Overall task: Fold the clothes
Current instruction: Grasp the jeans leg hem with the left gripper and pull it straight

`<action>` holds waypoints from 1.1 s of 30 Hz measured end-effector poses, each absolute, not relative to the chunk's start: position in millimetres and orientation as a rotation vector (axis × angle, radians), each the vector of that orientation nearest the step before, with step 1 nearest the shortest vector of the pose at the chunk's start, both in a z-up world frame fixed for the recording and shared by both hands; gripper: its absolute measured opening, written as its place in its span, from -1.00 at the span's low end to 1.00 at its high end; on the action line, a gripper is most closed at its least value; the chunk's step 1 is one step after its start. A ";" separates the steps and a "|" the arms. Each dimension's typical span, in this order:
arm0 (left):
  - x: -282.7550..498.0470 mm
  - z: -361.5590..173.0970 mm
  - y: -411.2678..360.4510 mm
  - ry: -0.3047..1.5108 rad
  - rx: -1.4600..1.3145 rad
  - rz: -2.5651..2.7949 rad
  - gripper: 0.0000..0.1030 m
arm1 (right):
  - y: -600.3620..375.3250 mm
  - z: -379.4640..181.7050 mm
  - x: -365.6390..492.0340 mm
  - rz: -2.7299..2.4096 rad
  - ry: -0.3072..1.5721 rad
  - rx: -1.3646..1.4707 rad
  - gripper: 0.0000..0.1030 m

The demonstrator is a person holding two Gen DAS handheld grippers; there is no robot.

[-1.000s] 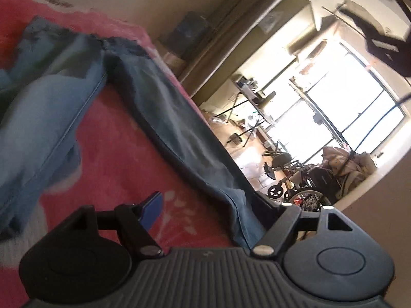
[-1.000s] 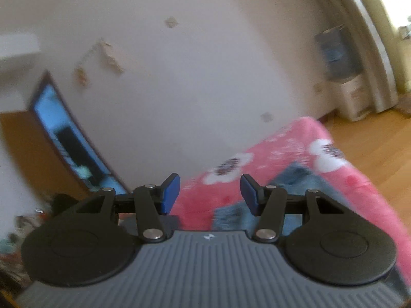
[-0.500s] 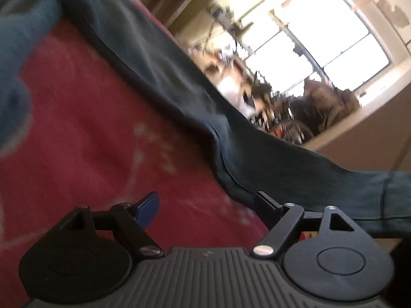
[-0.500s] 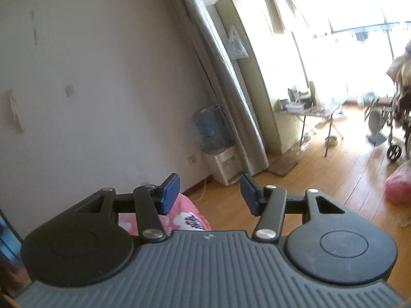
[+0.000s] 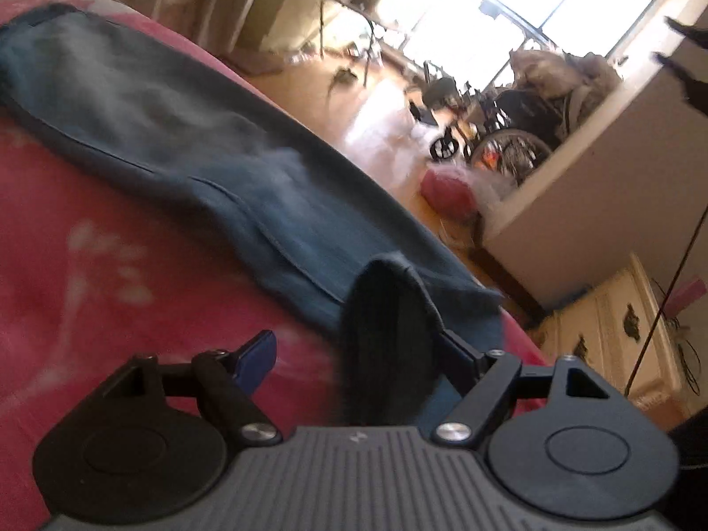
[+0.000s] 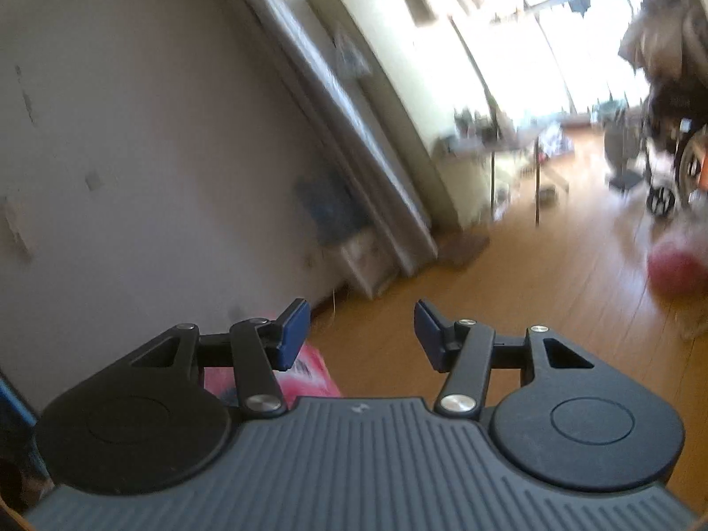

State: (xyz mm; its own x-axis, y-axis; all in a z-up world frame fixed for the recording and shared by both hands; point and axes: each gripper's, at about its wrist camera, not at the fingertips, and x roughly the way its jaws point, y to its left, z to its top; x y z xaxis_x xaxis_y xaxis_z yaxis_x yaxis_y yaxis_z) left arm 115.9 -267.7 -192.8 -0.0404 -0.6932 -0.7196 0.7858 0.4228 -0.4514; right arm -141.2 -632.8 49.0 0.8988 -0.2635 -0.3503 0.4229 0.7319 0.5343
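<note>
Each handheld gripper, left (image 5: 354,356) and right (image 6: 360,334), has a ribbed dark-grey body with black linkage arms, round black discs and silver screws. The jaws carry blue pads, seemingly rubber. A small pale mark sits mid-body.

Left wrist view: low over the pink blanket (image 5: 110,265), tilted, looking along the left gripper (image 5: 358,354) across the jeans leg (image 5: 212,146) at the blanket's edge, toward the bright window (image 5: 509,13); the cloth is very near, its hem opening rising between the fingers.
Right wrist view: held higher, looking past the right gripper (image 6: 360,332) off a corner of the blanket (image 6: 309,376) over the wooden floor (image 6: 509,309) toward the wall (image 6: 132,132); far room blurred.
Shared scene: floor, window, wheelchair (image 5: 509,137), red bag (image 6: 677,272), folding table (image 6: 495,150).
</note>
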 end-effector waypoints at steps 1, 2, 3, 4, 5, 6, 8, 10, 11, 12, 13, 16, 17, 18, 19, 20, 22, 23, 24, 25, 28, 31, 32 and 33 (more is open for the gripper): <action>109.0 -190.5 -272.2 1.087 0.128 -1.207 0.55 | -643.1 32.1 -136.3 -0.306 0.311 0.682 0.01; 102.1 -188.2 -276.6 1.094 0.148 -1.218 0.55 | -652.9 13.7 -130.2 -0.205 0.372 0.721 0.02; 95.8 -186.6 -281.0 1.100 0.168 -1.227 0.55 | -657.5 -5.3 -122.7 -0.104 0.428 0.742 0.03; 90.9 -187.0 -284.6 1.104 0.187 -1.234 0.55 | -656.3 -24.4 -113.9 -0.018 0.480 0.741 0.03; 86.0 -188.5 -287.3 1.103 0.207 -1.239 0.55 | -647.9 -45.0 -102.9 0.055 0.536 0.708 0.03; 81.4 -190.7 -289.7 1.095 0.234 -1.236 0.55 | -636.7 -66.2 -91.0 0.124 0.593 0.663 0.03; 74.8 -195.4 -292.8 1.081 0.274 -1.201 0.50 | -612.8 -106.6 -68.1 0.247 0.694 0.596 0.03; 74.6 -197.0 -293.6 1.100 0.242 -1.138 0.37 | -589.2 -136.7 -50.2 0.323 0.762 0.607 0.03; 75.0 -197.1 -293.7 1.110 0.217 -1.110 0.37 | -578.9 -145.0 -46.6 0.355 0.798 0.662 0.03; 75.9 -197.1 -293.1 1.116 0.192 -1.093 0.33 | -571.8 -148.4 -46.7 0.388 0.822 0.703 0.03; 76.7 -197.4 -292.6 1.117 0.174 -1.078 0.23 | -566.7 -149.4 -48.2 0.420 0.840 0.732 0.03; 76.1 -201.5 -296.2 1.070 0.204 -1.040 -0.63 | -553.5 -139.9 -64.9 0.451 0.833 0.711 0.03; 75.5 -201.4 -297.2 1.058 0.221 -1.041 -0.93 | -556.4 -137.6 -67.0 0.437 0.828 0.707 0.03; 73.4 -198.5 -297.7 1.050 0.223 -1.060 -0.94 | -562.4 -134.5 -72.7 0.412 0.818 0.709 0.03; 68.0 -190.1 -297.1 1.052 0.195 -1.121 -0.94 | -570.0 -131.5 -79.7 0.383 0.805 0.714 0.03; 62.6 -181.6 -296.5 1.052 0.166 -1.181 -0.94 | -577.7 -127.4 -88.5 0.350 0.787 0.720 0.03; 51.9 -164.7 -295.4 1.050 0.107 -1.300 -0.94 | -594.4 -118.2 -108.5 0.281 0.744 0.736 0.03; 45.2 -157.4 -296.3 1.059 0.074 -1.366 -0.94 | -604.0 -114.0 -119.1 0.246 0.722 0.747 0.03; 35.6 -153.0 -300.5 1.088 0.032 -1.445 -0.93 | -611.9 -108.6 -128.9 0.211 0.702 0.754 0.03; 25.9 -150.4 -305.5 1.122 -0.007 -1.525 -0.89 | -618.7 -101.9 -138.4 0.175 0.684 0.754 0.03; -7.2 -163.0 -327.1 1.225 -0.024 -1.667 -0.18 | -631.8 -85.8 -165.9 0.080 0.633 0.721 0.12; -31.8 -174.1 -334.5 1.274 0.015 -1.715 -0.04 | -638.1 -84.8 -186.7 0.002 0.597 0.716 0.23; -33.8 -174.5 -331.7 1.280 0.008 -1.733 0.00 | -636.9 -92.5 -186.4 -0.003 0.612 0.726 0.25; -34.1 -172.6 -326.6 1.279 -0.008 -1.748 0.18 | -634.4 -102.3 -183.9 0.001 0.637 0.734 0.25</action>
State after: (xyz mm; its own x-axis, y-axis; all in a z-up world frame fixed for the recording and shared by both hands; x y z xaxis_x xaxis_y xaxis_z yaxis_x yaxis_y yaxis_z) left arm -34.1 -326.6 -172.6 -0.5604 -0.6717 -0.4845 0.6648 -0.0160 -0.7468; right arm -183.9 -634.4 -102.3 0.8125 0.2173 -0.5409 0.2147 0.7511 0.6243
